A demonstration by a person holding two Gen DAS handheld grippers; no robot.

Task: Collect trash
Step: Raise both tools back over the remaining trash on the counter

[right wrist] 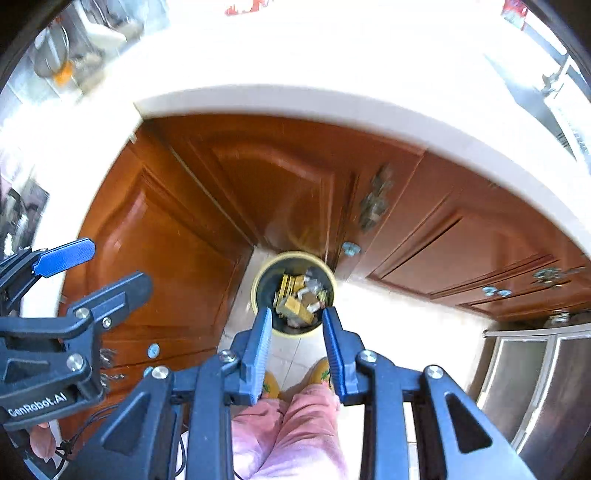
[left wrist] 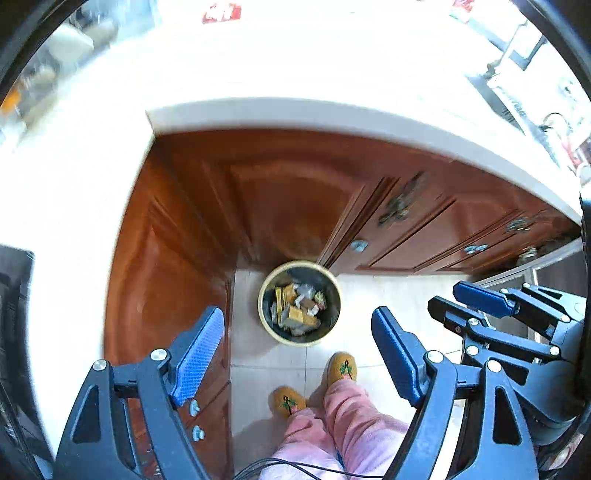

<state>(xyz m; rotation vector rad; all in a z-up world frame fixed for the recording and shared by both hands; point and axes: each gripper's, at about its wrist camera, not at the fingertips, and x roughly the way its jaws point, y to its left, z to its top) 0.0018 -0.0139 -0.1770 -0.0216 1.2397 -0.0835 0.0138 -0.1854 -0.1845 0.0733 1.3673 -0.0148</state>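
A round yellow-rimmed trash bin [left wrist: 299,302] stands on the tiled floor in the corner of the wooden cabinets, holding several pieces of trash [left wrist: 299,308] such as yellow cartons and wrappers. It also shows in the right wrist view [right wrist: 293,293]. My left gripper [left wrist: 299,334] is wide open and empty, high above the bin. My right gripper [right wrist: 297,321] is open and empty, its fingers framing the bin from above. The right gripper shows at the right of the left wrist view [left wrist: 458,301], and the left gripper at the left of the right wrist view [right wrist: 110,264].
A white L-shaped countertop [left wrist: 295,110] overhangs brown wooden cabinets [left wrist: 288,199] with metal handles. A red packet [left wrist: 221,13] lies far back on the counter. The person's pink trousers and yellow slippers [left wrist: 341,367] stand just before the bin. A steel appliance [right wrist: 535,384] is at the right.
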